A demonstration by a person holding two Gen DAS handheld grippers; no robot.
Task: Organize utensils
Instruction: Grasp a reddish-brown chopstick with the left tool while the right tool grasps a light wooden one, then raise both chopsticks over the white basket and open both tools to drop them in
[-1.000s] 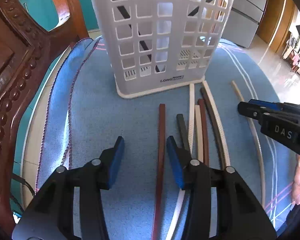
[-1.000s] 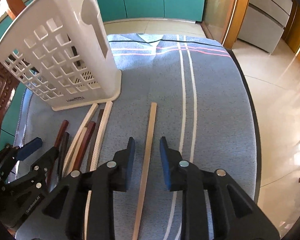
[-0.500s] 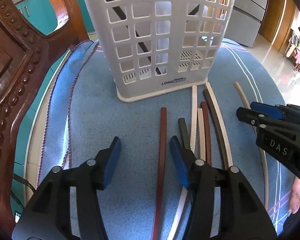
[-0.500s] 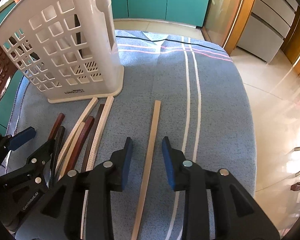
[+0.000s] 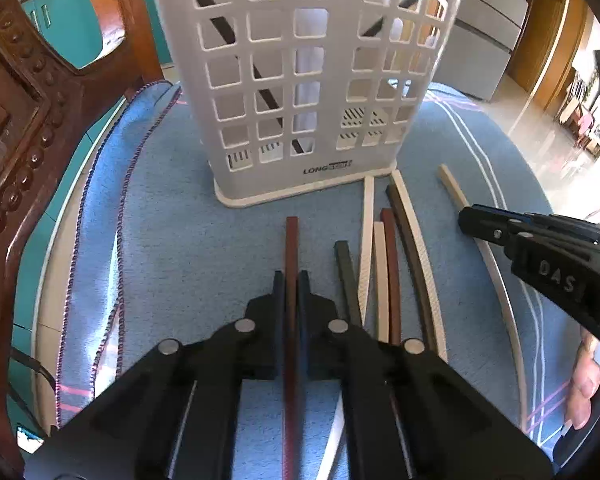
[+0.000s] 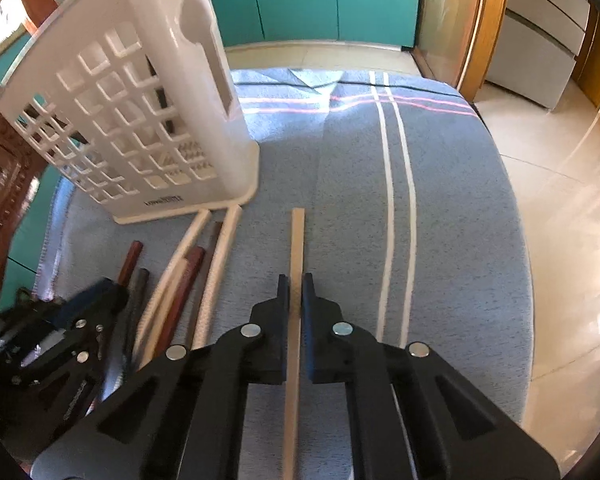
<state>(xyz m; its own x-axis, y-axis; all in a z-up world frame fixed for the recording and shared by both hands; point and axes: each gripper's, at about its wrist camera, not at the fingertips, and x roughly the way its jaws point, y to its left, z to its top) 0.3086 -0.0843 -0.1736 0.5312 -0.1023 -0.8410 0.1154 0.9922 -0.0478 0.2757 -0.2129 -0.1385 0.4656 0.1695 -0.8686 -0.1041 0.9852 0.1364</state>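
A white lattice utensil holder stands upright on a blue cloth, with dark chopsticks leaning inside it. In front of it lie several loose chopsticks, dark, reddish and cream. My left gripper is shut on a reddish-brown chopstick that lies on the cloth. My right gripper is shut on a pale beige chopstick, also lying flat. Each gripper shows in the other's view, the right one at the right edge, the left one at the lower left.
A carved dark wooden chair stands close on the left. The blue striped cloth covers a round table whose edge curves away at the right, with tiled floor beyond. A person's fingers show at the lower right.
Both grippers have gone from open, straddling their chopsticks, to shut on them. The holder looks a little nearer in the left wrist view.
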